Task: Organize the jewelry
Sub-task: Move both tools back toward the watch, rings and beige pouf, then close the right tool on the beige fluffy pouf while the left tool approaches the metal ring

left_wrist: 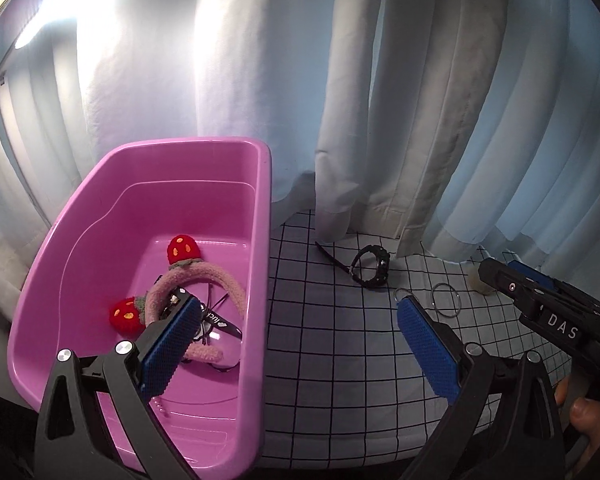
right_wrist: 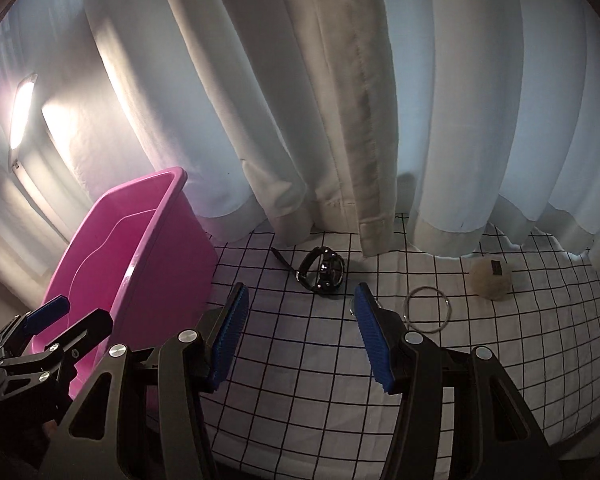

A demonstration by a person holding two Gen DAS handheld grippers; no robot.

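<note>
A pink plastic bin [left_wrist: 266,216] stands at the left on a checked cloth; it also shows in the right wrist view [right_wrist: 172,216]. Inside lie a fuzzy pink strawberry headband [left_wrist: 196,276] and dark items I cannot make out. A black watch [left_wrist: 374,266] [right_wrist: 326,270] lies on the cloth by the curtain. Thin metal bangles [left_wrist: 446,300] [right_wrist: 427,310] and a beige fluffy piece [right_wrist: 492,278] lie to its right. My left gripper [left_wrist: 300,306] is open and empty, straddling the bin's right wall. My right gripper [right_wrist: 300,296] is open and empty, just short of the watch.
White curtains [right_wrist: 340,120] hang behind the table and drape onto the checked cloth [right_wrist: 320,360]. The right gripper's body [left_wrist: 548,312] shows at the right of the left wrist view. The left gripper's body [right_wrist: 44,344] shows beside the bin in the right wrist view.
</note>
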